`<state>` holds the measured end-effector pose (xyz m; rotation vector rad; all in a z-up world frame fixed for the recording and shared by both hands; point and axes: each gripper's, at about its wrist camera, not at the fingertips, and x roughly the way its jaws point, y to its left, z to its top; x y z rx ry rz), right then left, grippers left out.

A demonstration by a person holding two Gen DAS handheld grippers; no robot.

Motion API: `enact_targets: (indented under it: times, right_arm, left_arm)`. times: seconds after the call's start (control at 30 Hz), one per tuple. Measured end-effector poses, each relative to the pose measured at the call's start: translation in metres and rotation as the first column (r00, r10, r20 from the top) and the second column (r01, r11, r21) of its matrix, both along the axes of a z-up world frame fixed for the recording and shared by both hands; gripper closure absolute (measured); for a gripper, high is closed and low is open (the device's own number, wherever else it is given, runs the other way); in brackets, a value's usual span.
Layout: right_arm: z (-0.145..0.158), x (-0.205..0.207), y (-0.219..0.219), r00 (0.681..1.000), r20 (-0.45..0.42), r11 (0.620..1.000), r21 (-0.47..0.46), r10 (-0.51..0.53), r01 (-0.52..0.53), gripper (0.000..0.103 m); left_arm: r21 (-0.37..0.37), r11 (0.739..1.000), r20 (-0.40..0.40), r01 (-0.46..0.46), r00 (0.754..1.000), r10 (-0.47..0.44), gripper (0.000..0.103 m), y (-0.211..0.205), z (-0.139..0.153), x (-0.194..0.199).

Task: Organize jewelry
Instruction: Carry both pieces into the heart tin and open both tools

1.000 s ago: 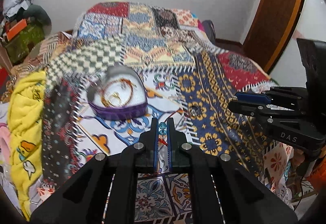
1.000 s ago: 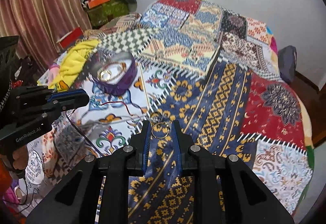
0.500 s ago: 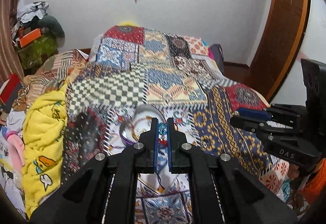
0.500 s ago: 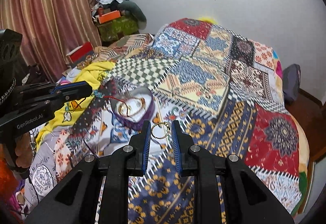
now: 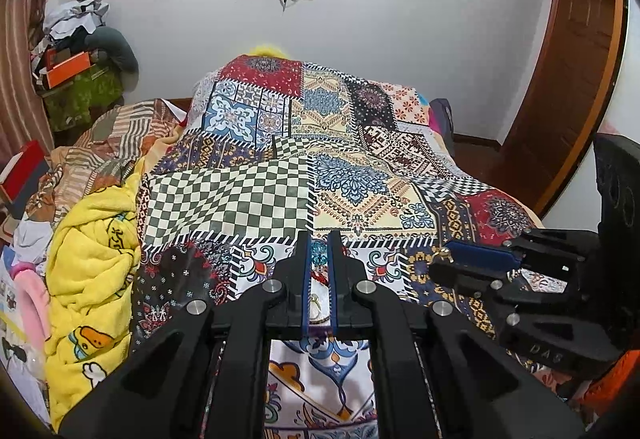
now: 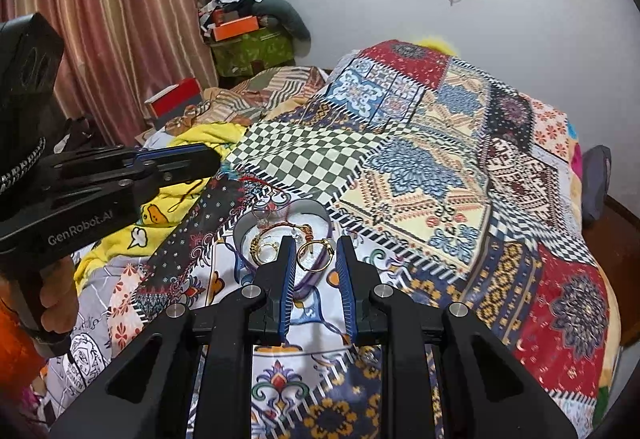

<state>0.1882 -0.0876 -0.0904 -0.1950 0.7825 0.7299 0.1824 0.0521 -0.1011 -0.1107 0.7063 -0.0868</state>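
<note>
While the patchwork bedspread (image 6: 400,167) fills the frame, the heart-shaped jewelry box (image 6: 280,235) at lower centre already holds bangles; the right gripper (image 6: 316,259) clamps a gold ring (image 6: 315,254), the left gripper (image 5: 319,259) pinches a blue-beaded red thread bracelet (image 5: 319,253), both seemingly undelivered.

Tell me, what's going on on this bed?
A person is sorting jewelry with two handheld grippers over a patchwork quilt. The left gripper pinches a blue bead on a red cord. The right gripper holds a gold ring above a heart-shaped box, which already contains gold pieces.
</note>
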Motion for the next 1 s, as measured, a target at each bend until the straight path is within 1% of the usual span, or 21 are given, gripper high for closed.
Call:
enact_targets:
  times: [0.33, 0.53, 0.67, 0.8, 1.0]
  right_arm:
    - [-0.031, 0.019, 0.029, 0.997, -0.056, 0.997, -0.041, 0.056, -0.058, 0.084]
    - [-0.046, 0.027, 0.044, 0.993, -0.079, 0.994, -0.061, 0.089, -0.094, 0.084]
    - [-0.054, 0.030, 0.052, 0.990, -0.096, 0.991, -0.076, 0.107, -0.115, 0.084]
    - [-0.061, 0.030, 0.058, 0.987, -0.102, 0.986, -0.095, 0.126, -0.136, 0.084]
    - [-0.068, 0.032, 0.061, 0.985, -0.121, 0.984, -0.114, 0.127, -0.141, 0.084]
  left_arm:
    - [-0.018, 1.000, -0.081, 0.003, 0.997, -0.004, 0.098, 0.009, -0.038, 0.034]
    - [-0.051, 0.998, -0.136, 0.021, 0.990, -0.028, 0.098, 0.016, -0.060, 0.047]
    - [-0.066, 0.997, -0.156, 0.040, 0.986, -0.049, 0.098, 0.018, -0.067, 0.051]
    - [-0.072, 0.996, -0.160, 0.056, 0.985, -0.067, 0.098, 0.020, -0.069, 0.053]
    - [-0.061, 0.996, -0.162, 0.058, 0.985, -0.067, 0.098, 0.021, -0.068, 0.053]
